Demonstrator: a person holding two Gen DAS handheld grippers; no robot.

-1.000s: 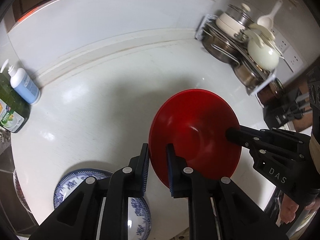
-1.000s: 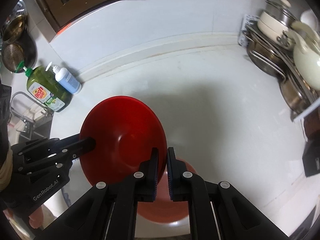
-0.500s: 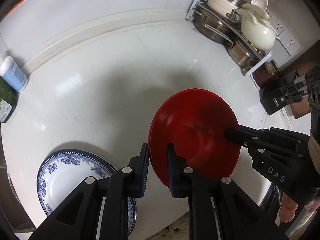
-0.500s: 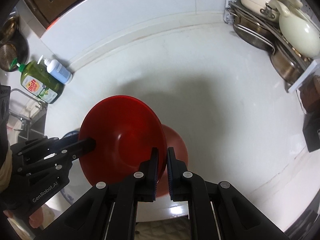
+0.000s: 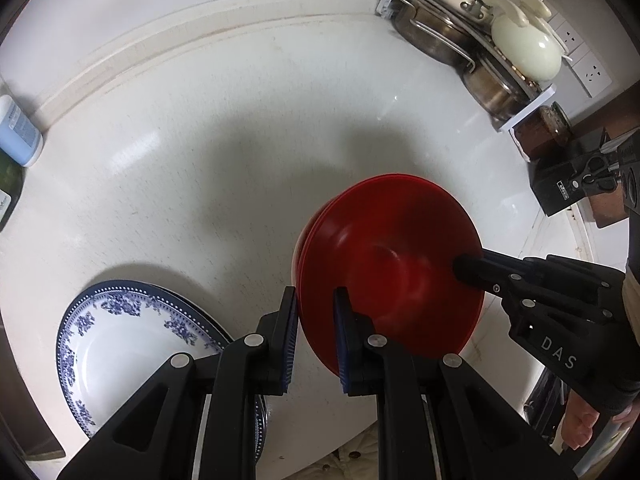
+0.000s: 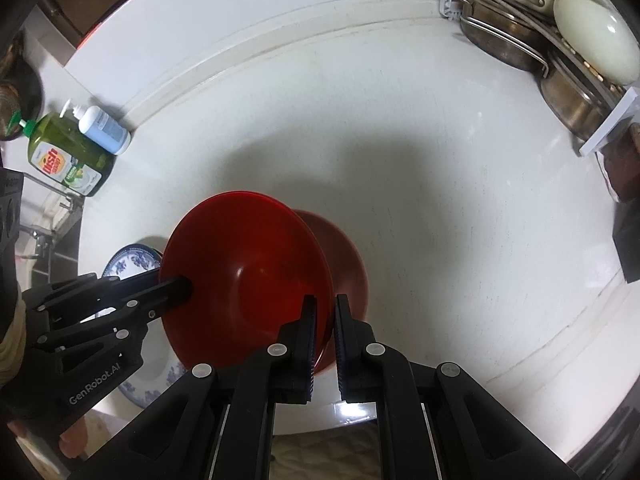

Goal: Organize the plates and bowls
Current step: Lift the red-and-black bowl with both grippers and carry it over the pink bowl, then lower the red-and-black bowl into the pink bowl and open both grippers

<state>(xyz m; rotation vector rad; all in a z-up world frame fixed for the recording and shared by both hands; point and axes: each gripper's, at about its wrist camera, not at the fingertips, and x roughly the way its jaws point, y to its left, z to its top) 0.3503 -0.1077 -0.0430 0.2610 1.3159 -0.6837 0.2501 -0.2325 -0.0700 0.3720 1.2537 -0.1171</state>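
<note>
Both the left claw (image 5: 316, 332) and right claw (image 6: 323, 344) pinch opposite rims of the glossy red plastic bowl (image 5: 392, 264), which looks light, stiff and slippery, so rim holds suit it.

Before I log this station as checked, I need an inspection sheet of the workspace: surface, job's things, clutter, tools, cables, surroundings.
Surface: white counter, glossy, shadowed in the middle.
Job's things: red bowl held tilted above a second red bowl on the counter; blue-patterned plate to the left.
Clutter: green dish soap bottle and white pump bottle at the back left.
Tools: left tool and right tool each shut on the held bowl's rim, on opposite sides.
Cables: nothing seen.
Surroundings: rack of steel pans with a cream pot; wall sockets.
</note>
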